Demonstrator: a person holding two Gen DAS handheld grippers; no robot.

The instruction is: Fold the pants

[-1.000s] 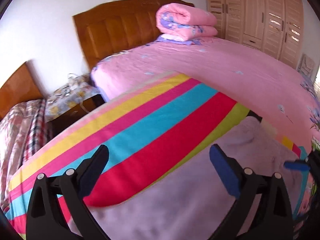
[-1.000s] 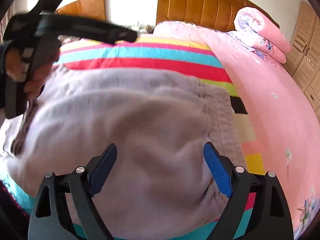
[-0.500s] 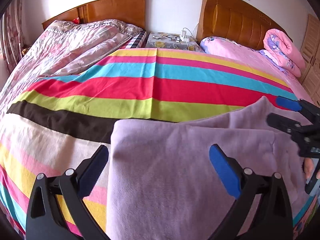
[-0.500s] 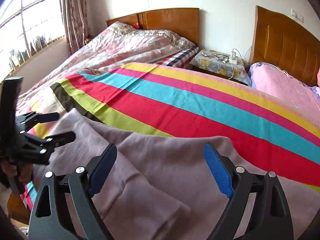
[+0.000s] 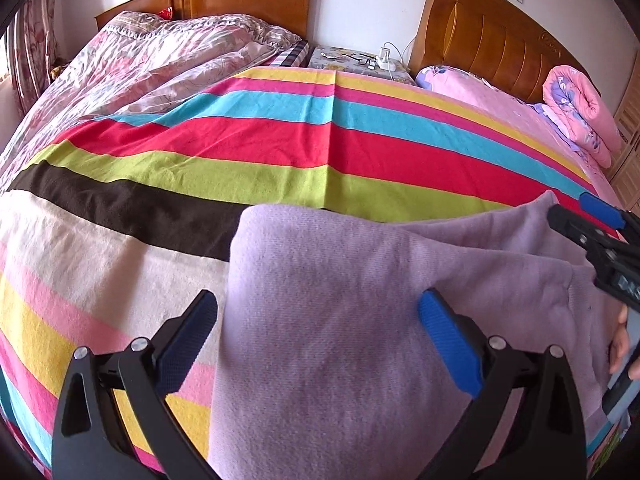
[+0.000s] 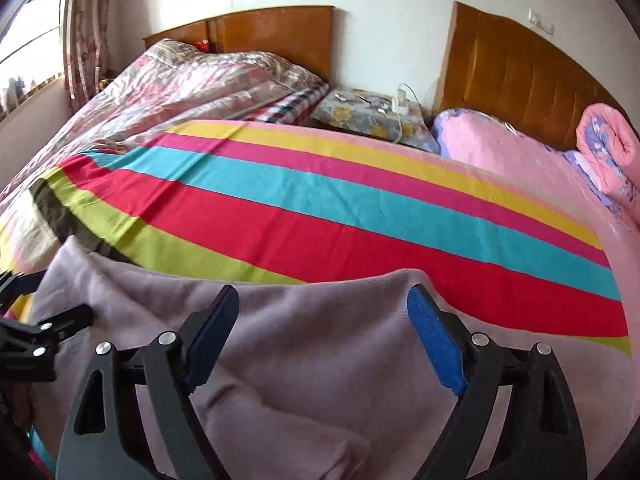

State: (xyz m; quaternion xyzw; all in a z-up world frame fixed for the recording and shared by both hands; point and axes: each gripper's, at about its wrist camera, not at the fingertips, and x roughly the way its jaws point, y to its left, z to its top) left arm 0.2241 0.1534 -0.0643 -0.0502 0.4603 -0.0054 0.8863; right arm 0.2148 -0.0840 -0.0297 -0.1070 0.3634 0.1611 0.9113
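Lilac pants (image 5: 360,340) lie flat on a striped blanket (image 5: 320,148) at the near edge of the bed. My left gripper (image 5: 318,312) hovers open over the pants' left edge, one finger above the blanket and the other above the cloth, gripping nothing. In the right wrist view the same pants (image 6: 320,380) fill the bottom, with a soft fold near the left finger. My right gripper (image 6: 322,300) is open above their far edge and holds nothing. Each gripper shows in the other's view: the right gripper (image 5: 600,232) with a hand (image 5: 620,344), the left gripper (image 6: 40,328).
Behind the blanket stand two wooden headboards with a cluttered nightstand (image 5: 352,58) between them. A floral quilt (image 5: 140,64) covers the left bed. A rolled pink quilt (image 5: 580,108) sits on the pink bed at the right, near a wardrobe (image 5: 628,152).
Both views have swung from the pink bed and wardrobe side to face the headboards. Both grippers shifted along the pants and stayed open. Little has moved in the last half second.
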